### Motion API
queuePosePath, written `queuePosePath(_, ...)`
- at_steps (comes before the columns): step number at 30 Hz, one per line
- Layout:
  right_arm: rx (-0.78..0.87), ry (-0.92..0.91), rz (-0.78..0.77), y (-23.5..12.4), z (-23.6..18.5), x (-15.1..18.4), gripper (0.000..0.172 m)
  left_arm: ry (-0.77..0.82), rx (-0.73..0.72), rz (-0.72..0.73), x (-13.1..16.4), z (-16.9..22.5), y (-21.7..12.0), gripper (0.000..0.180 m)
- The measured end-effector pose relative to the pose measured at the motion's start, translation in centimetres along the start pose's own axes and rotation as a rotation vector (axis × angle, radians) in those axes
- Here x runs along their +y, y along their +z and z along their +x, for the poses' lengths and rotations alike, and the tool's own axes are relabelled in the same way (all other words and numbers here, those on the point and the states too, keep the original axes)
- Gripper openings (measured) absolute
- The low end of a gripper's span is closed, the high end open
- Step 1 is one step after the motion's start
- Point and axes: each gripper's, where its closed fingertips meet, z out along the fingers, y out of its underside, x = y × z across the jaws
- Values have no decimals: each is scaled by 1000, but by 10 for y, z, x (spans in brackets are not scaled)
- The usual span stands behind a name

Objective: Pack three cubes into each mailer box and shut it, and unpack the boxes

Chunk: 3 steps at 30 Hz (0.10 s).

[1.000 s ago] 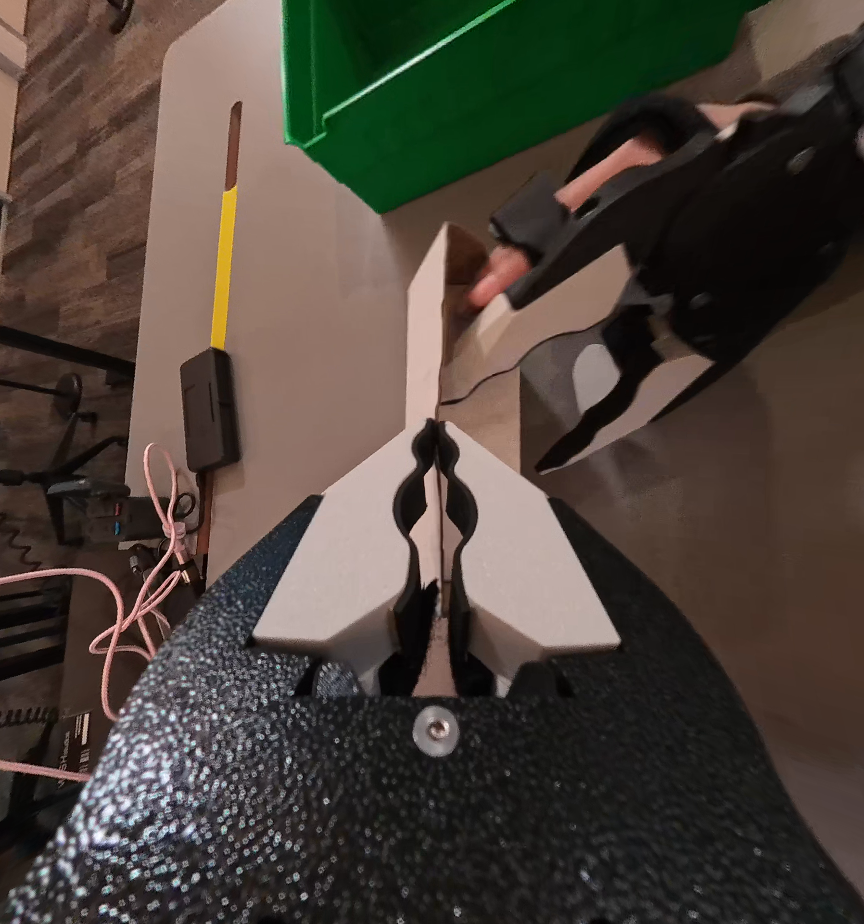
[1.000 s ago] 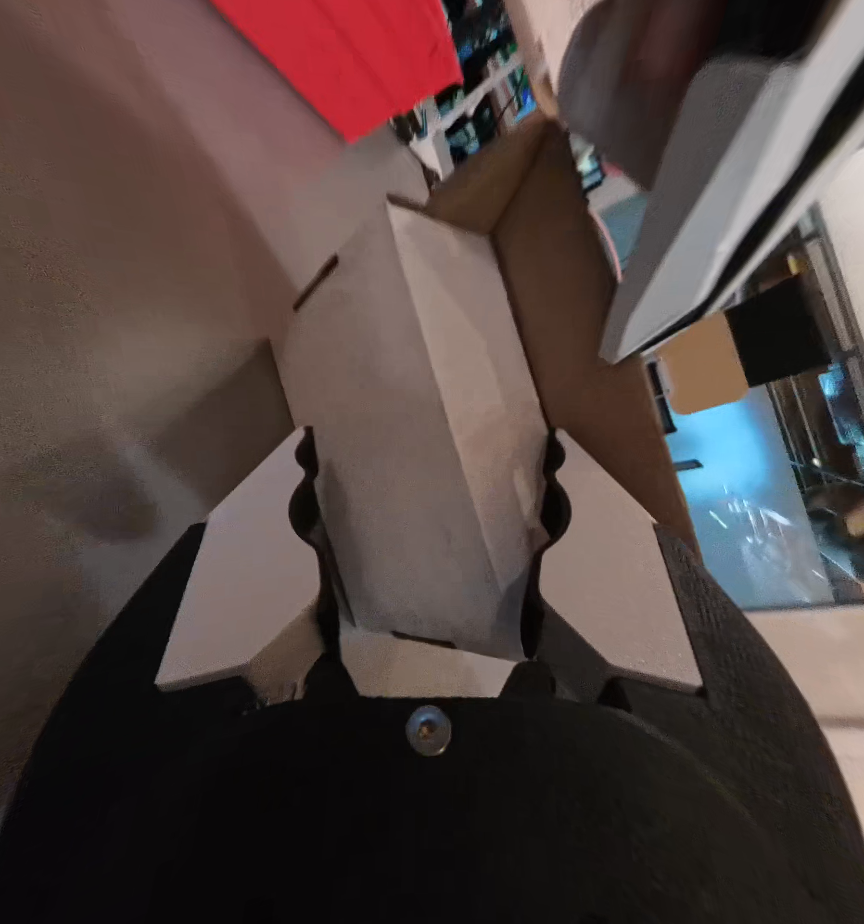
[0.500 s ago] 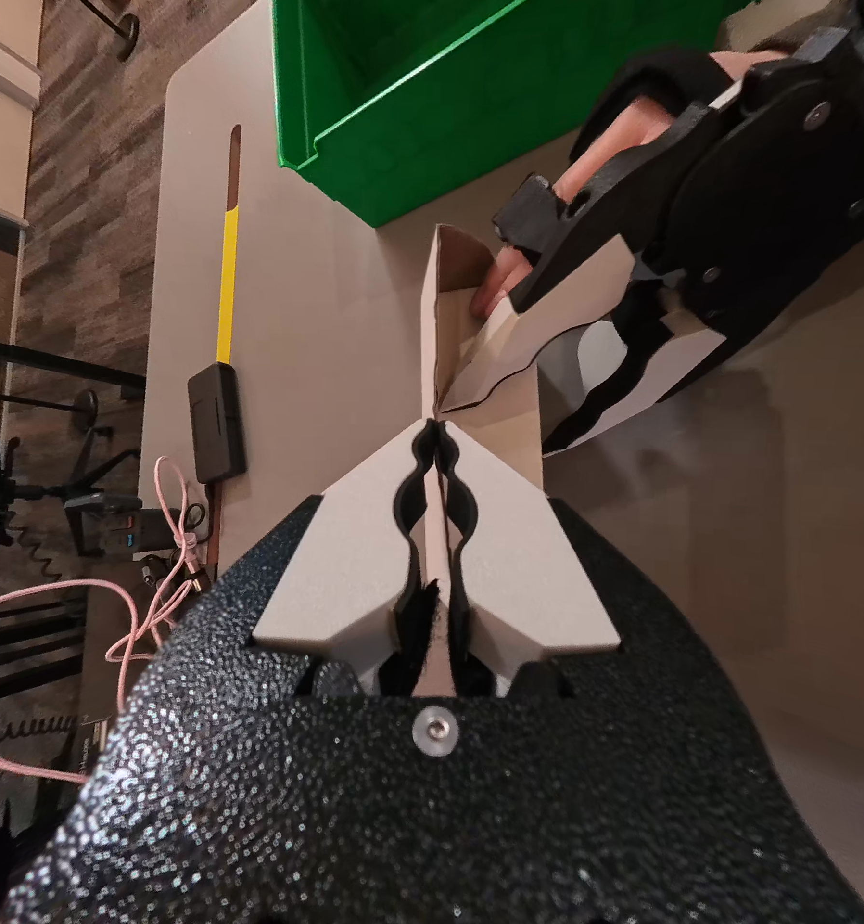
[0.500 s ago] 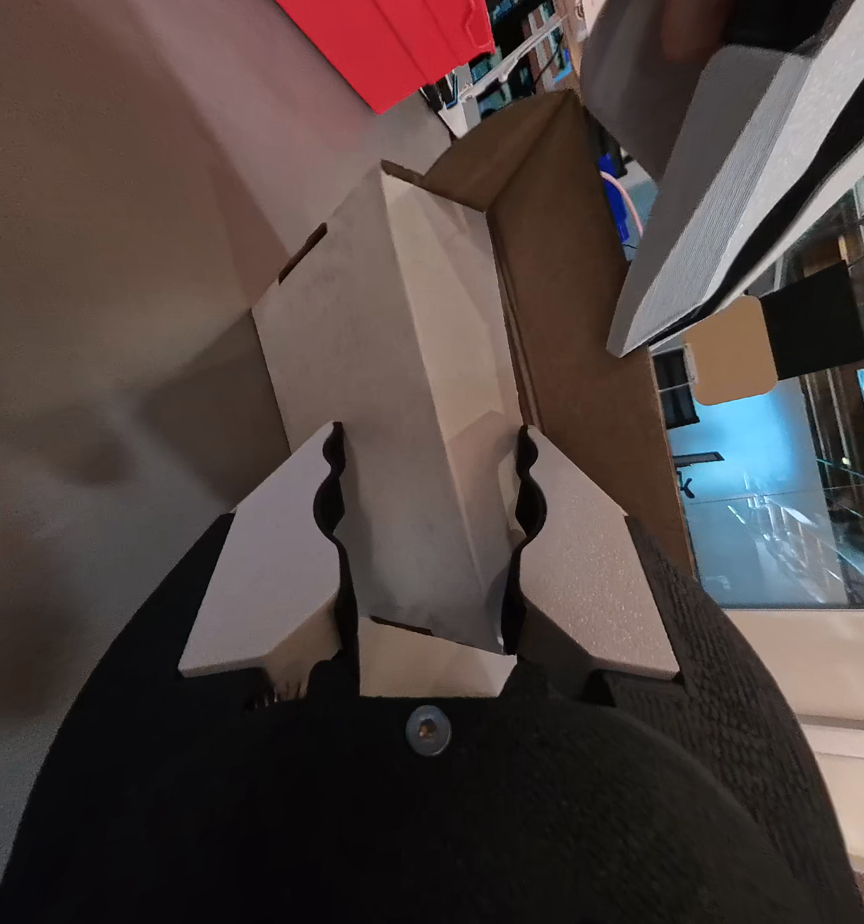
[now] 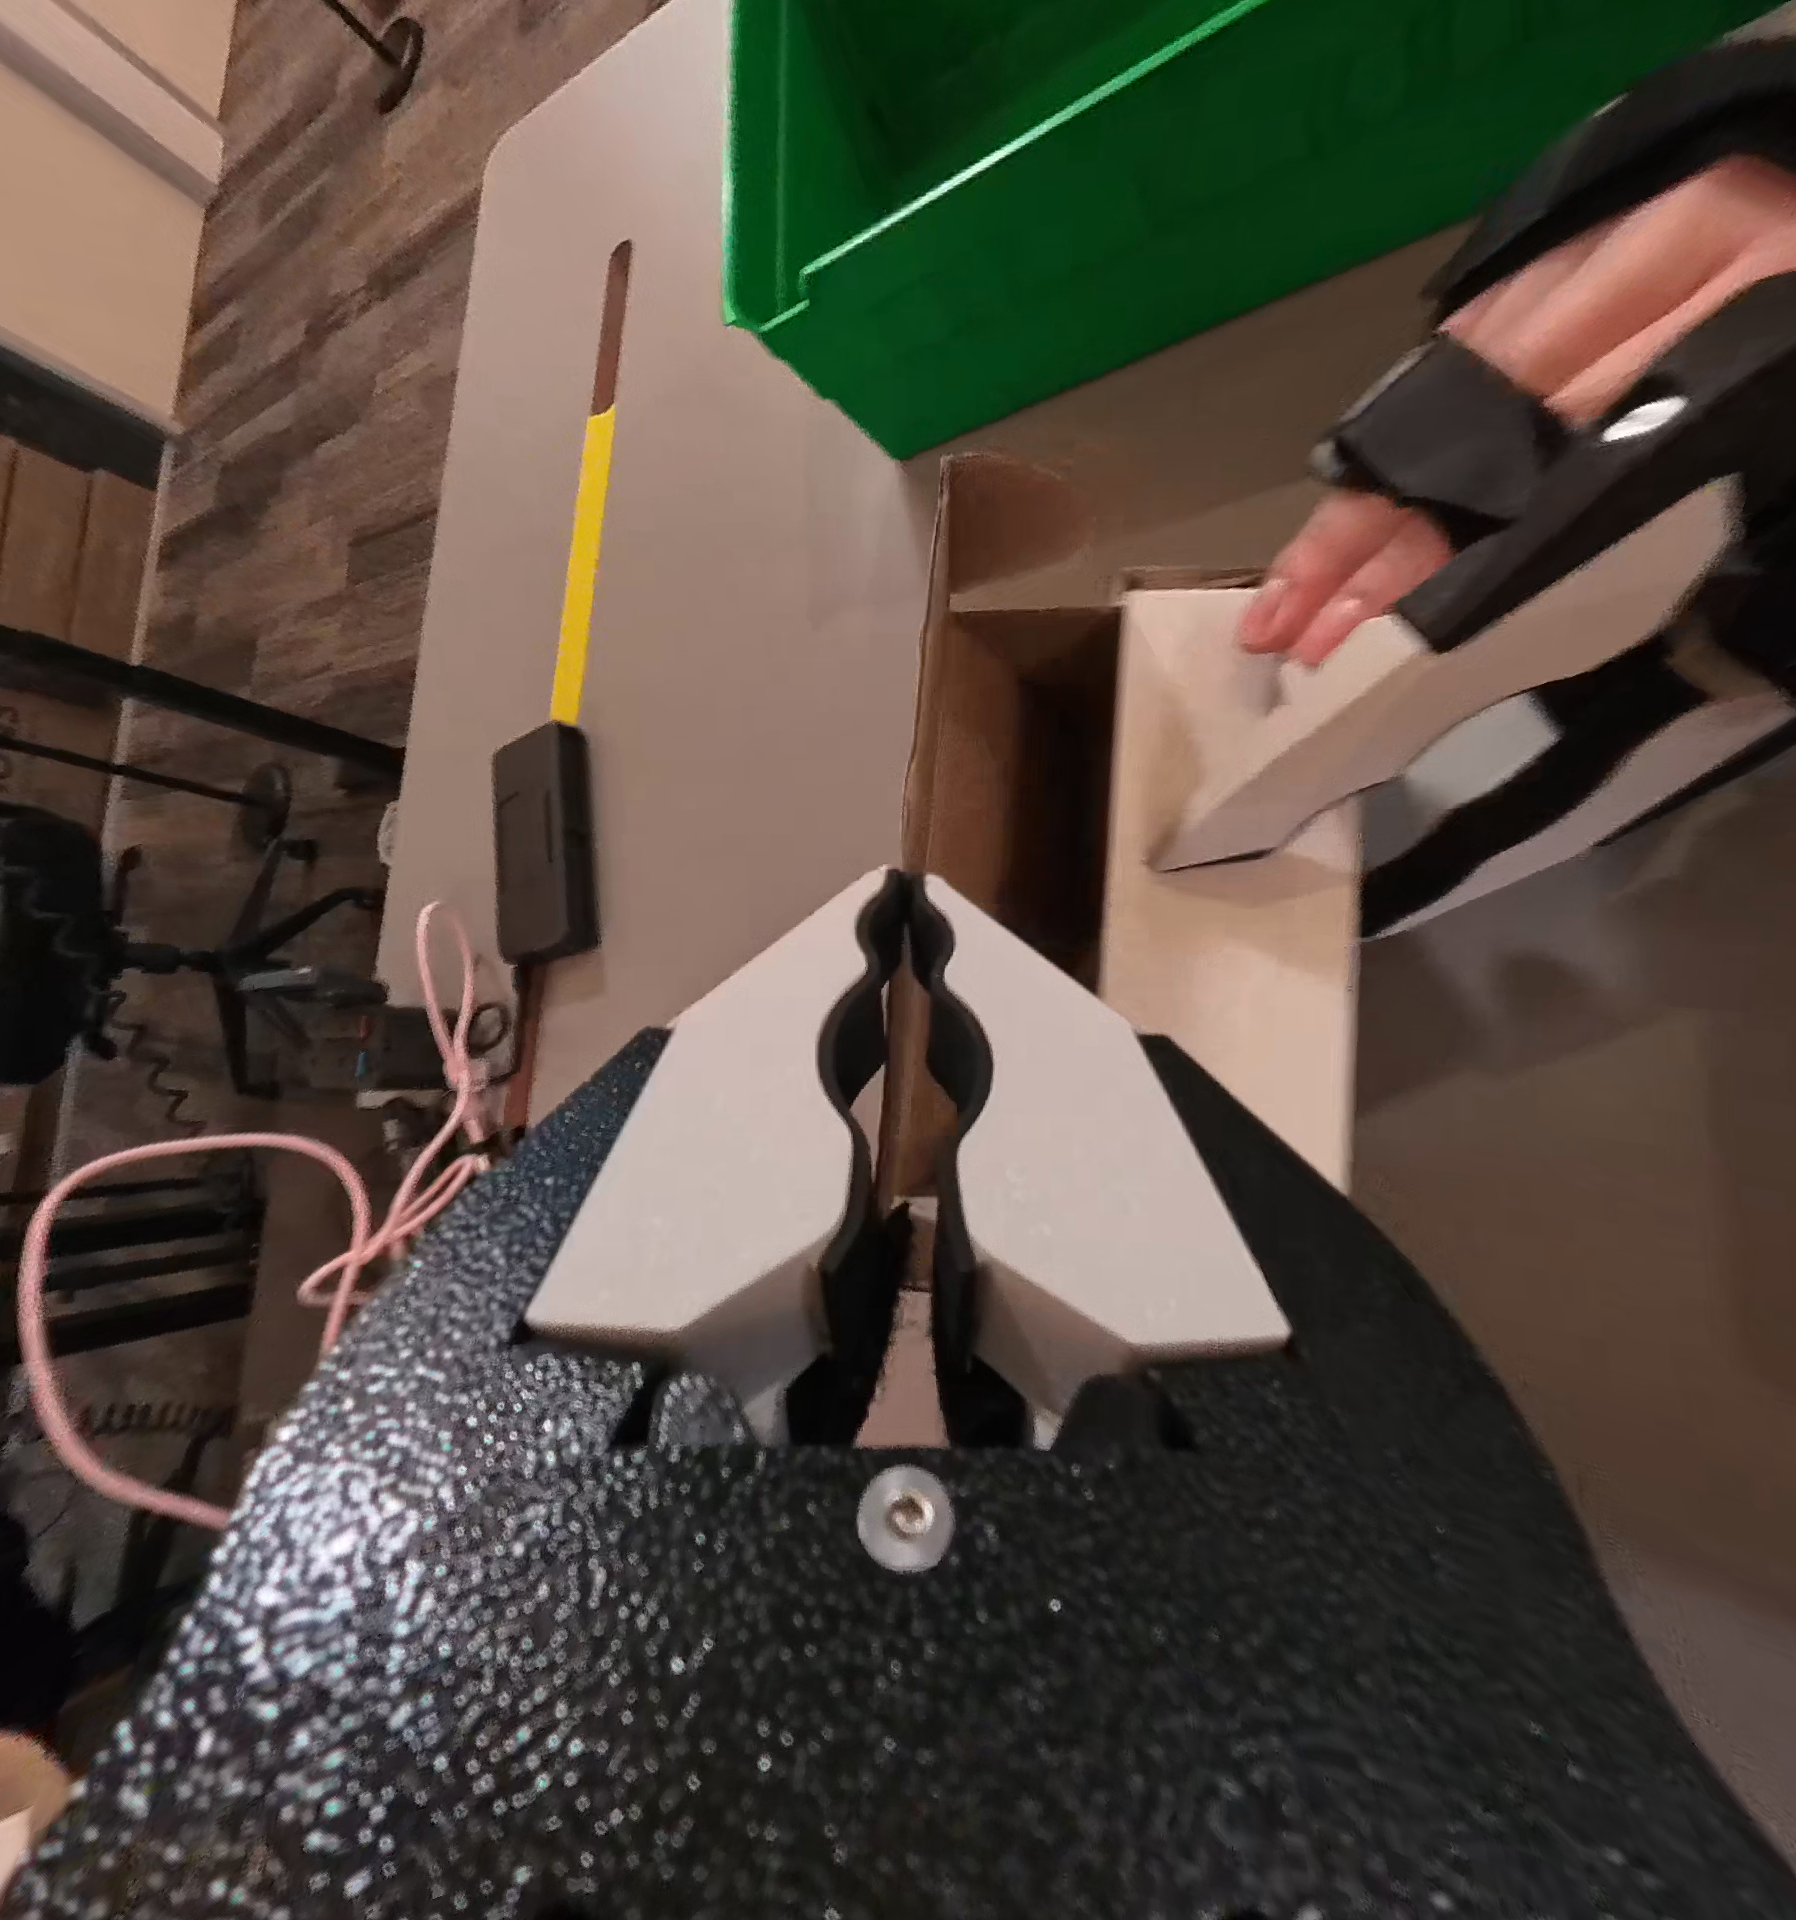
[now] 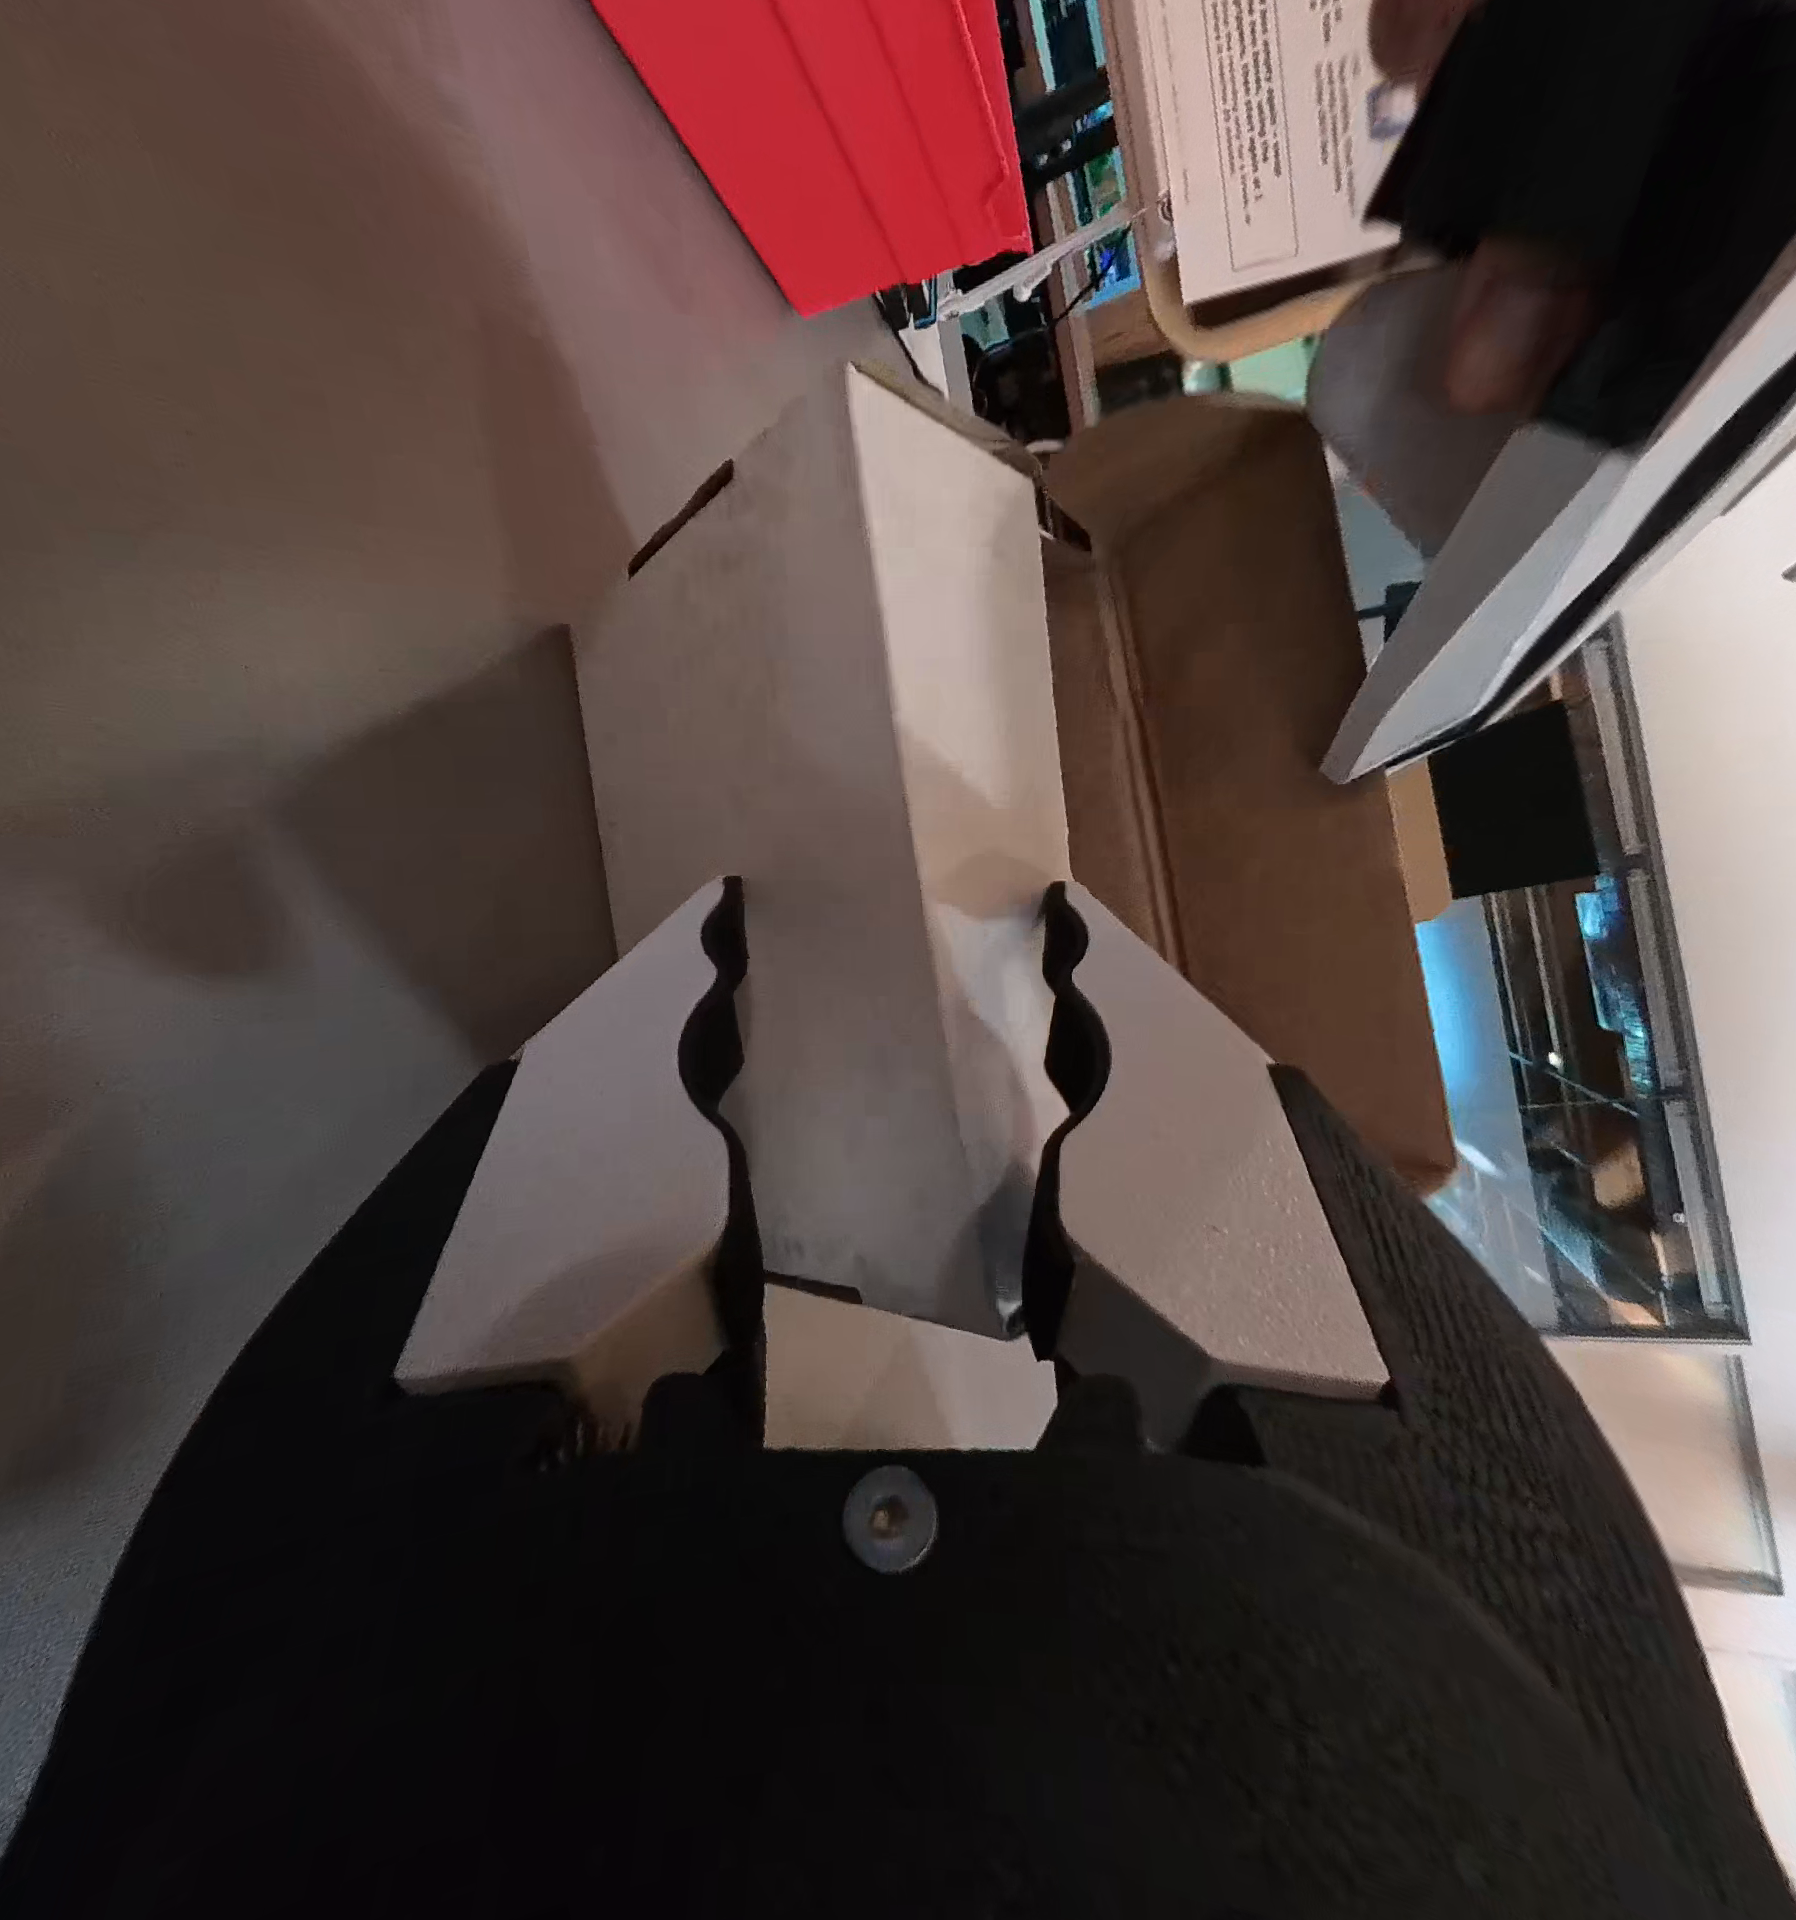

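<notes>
The white mailer box [image 5: 1226, 1018] lies on the table with its lid [image 5: 987, 727] swung open, brown inside showing. My left gripper [image 5: 904, 883] is shut on the lid's thin edge and holds it away from the box body. My right gripper [image 6: 894, 894] is closed across the white box body [image 6: 832, 831], with both pads touching it. It also shows in the left wrist view [image 5: 1278, 894], held by a gloved hand. The lid shows brown in the right wrist view [image 6: 1237, 727]. The box's inside is dark and no cubes are visible.
A green bin [image 5: 977, 208] stands behind the box. A red bin [image 6: 852, 125] stands farther along the table. A black device [image 5: 546, 842] and a yellow strip [image 5: 582, 571] lie at the table's left edge, with a pink cord [image 5: 354, 1226] hanging beyond it.
The lid has swung away from the box body, pulled by my left gripper, and the box's inside now shows. My right gripper's jaws have narrowed onto the white box body.
</notes>
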Motion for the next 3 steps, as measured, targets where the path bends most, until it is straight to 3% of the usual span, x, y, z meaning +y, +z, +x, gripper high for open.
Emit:
queuePosePath(1,7,-13,7,-1,0,-1,57,0,-15,-14,2,-5,2,0)
queuePosePath(3,18,-37,19,-5,-1,-4,56,-24,-19,-17,3,-13,6,0)
